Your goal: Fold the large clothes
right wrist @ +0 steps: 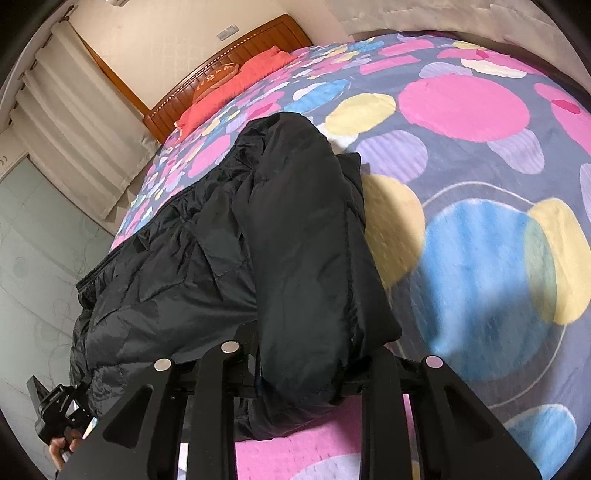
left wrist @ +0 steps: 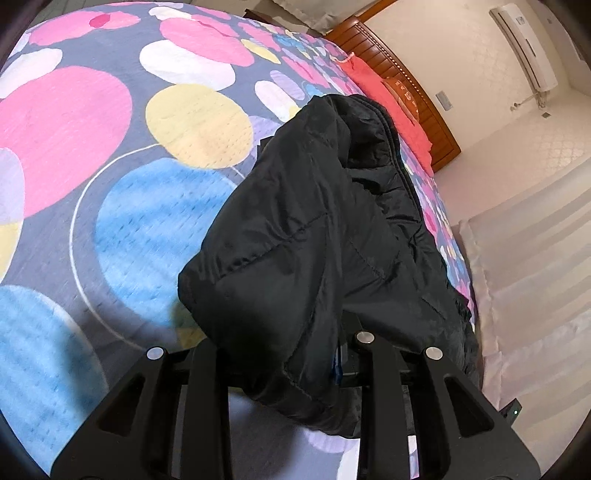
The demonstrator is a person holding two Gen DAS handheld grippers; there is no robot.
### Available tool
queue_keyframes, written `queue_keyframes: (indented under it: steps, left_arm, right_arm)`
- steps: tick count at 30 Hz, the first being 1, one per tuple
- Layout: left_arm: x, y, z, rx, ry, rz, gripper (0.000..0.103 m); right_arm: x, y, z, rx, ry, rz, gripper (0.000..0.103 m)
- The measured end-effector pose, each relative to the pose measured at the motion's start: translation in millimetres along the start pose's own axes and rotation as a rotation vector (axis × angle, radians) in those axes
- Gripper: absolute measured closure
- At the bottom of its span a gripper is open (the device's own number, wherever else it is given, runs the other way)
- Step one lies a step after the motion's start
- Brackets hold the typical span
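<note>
The bed (right wrist: 480, 110) offers wide bare quilt on the far side for folding. The black padded jacket (right wrist: 207, 266) lies along the bed's near edge. Left tool (left wrist: 295, 354) and right tool (right wrist: 299, 363) each pinch a jacket fold, probably to carry it over.

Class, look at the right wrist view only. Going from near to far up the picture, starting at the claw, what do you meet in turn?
right claw → black padded jacket → spotted quilt → red pillow → wooden headboard → wall
</note>
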State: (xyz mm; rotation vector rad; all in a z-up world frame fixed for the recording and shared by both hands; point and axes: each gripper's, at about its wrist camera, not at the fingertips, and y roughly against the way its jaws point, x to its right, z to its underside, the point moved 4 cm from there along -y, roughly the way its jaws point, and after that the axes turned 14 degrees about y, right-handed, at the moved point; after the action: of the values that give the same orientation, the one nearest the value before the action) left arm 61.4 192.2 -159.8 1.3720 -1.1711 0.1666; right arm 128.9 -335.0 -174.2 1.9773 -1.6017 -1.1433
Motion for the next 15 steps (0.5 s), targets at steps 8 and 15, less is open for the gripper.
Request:
queue_keyframes:
  steps: [8,15]
  left_arm:
    - [3.1,-3.9,-5.2,0.012,-0.038,-0.071,0.051]
    - [-14.6,16.3,-6.9,-0.006,-0.025,-0.066,0.038]
  right_arm:
    - [4.6,3.4,1.7,-0.009,-0.017,0.009,0.065]
    - [-4.0,25.7,13.8,-0.033,0.067,0.071,0.061]
